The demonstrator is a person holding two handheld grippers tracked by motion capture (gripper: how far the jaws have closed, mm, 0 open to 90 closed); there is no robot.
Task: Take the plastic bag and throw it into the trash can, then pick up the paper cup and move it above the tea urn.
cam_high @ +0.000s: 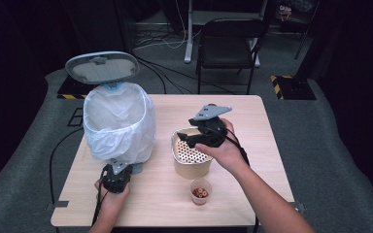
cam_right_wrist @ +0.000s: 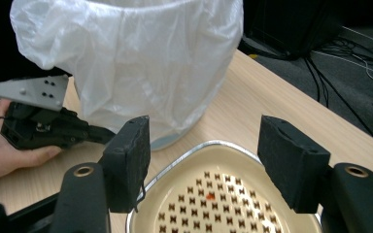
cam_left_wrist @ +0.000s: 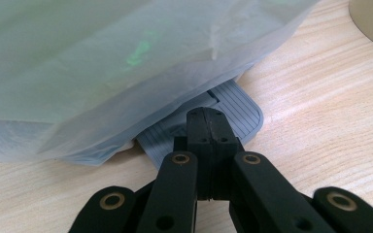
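Nearest the lens, a small clear cup holding reddish-brown bits stands near the bench's front edge, at about 6 o'clock from the cream strainer bowl. Over that bowl hangs the right gripper, its fingers spread apart with nothing between them, one at either side above the metal-edged rim. The perforated insert below them looks almost bare, a single small red speck showing among the holes.

At 9 o'clock from the bowl, the left gripper has its fingers clenched together with nothing between them, their tips pressed down on the grey ribbed foot pedal of the pedal bin. The bin, lined with a white plastic bag, stands at the bench's left half, and its grey lid is raised at 12 o'clock, the mouth wide open. A black folding chair stands on the floor beyond the bench.

As far as the pictures tell, the opening of the bin is done and it is being held open. Left to do, by the look of it: take hold of the strainer bowl, carry it over the bag and tip it out. Whether the cup's contents are meant for the bin as well cannot be told.
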